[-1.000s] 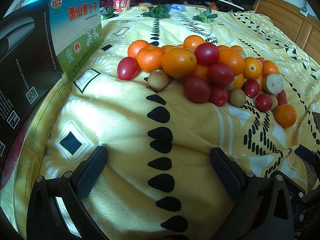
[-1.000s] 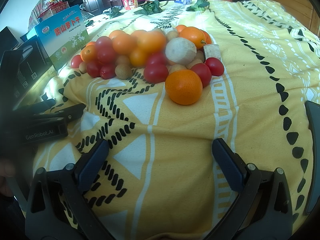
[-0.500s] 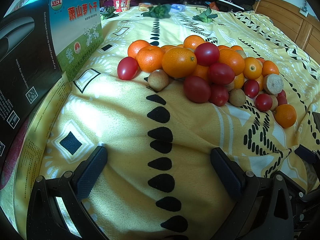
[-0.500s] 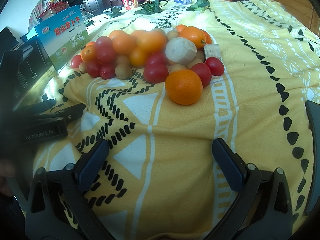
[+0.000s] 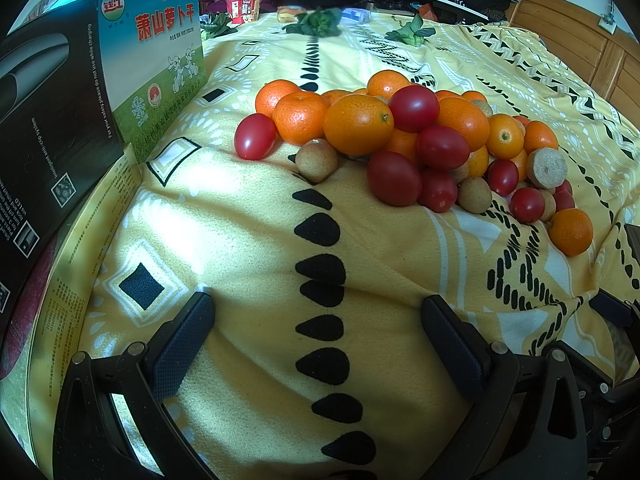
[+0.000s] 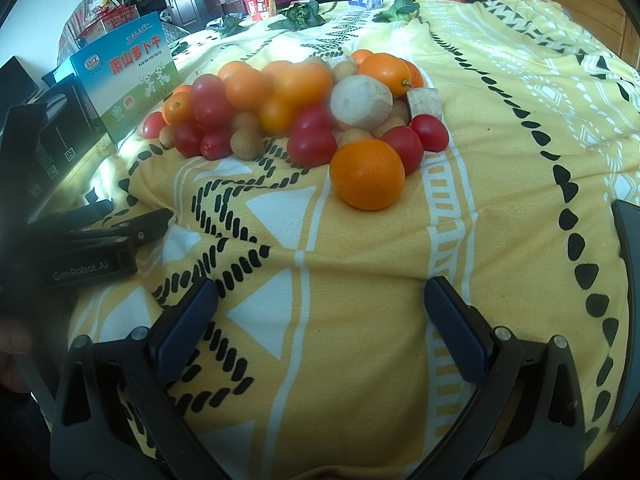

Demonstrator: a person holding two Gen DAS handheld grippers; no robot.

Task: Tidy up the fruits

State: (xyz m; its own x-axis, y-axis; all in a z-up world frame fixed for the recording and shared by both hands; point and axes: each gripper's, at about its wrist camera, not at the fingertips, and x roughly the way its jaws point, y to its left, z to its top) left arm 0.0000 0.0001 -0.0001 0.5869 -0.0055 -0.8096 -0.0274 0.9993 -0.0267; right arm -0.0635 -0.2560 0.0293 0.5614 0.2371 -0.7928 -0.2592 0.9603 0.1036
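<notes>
Both grippers hover low over the yellow patterned blanket, jaws spread wide with nothing between them: the left gripper and the right gripper. The fruit pile of oranges, red tomatoes and small brown fruits sits at 1 o'clock in the left wrist view and at 12 o'clock in the right. Only the left view shows the lone tomato clearly apart at the pile's 9 o'clock edge. Only the right view shows the single orange nearest the camera and a pale round fruit above it. The green-and-blue box stands at 10 o'clock.
</notes>
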